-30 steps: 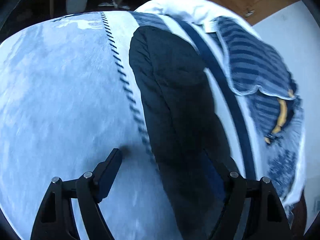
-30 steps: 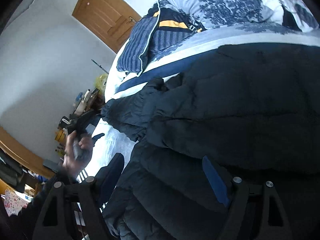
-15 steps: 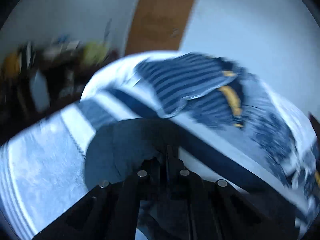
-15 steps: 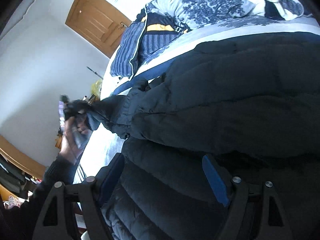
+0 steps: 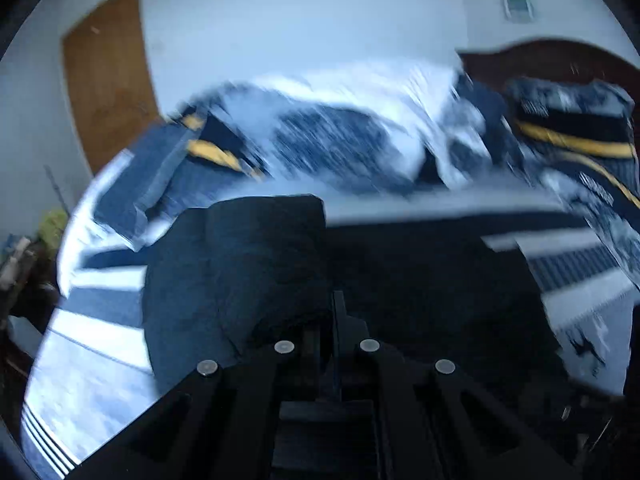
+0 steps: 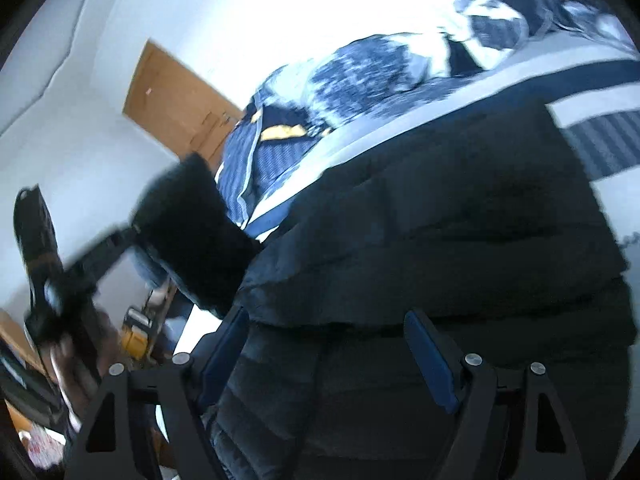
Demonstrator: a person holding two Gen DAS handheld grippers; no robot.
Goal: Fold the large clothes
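Dark puffer jacket (image 6: 460,220) on striped bedspread (image 5: 100,336) — no legible writing. Left gripper (image 5: 334,308) clamped on its sleeve (image 5: 240,264); right gripper (image 6: 324,344) spread wide — empty.

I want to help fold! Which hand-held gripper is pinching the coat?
The left hand-held gripper: it is shut on the dark sleeve of the puffer coat. The right hand-held gripper is wide open, holding nothing.

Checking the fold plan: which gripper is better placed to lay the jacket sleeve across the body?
Left. The left gripper is shut on the sleeve; the right gripper is open, empty over the jacket.
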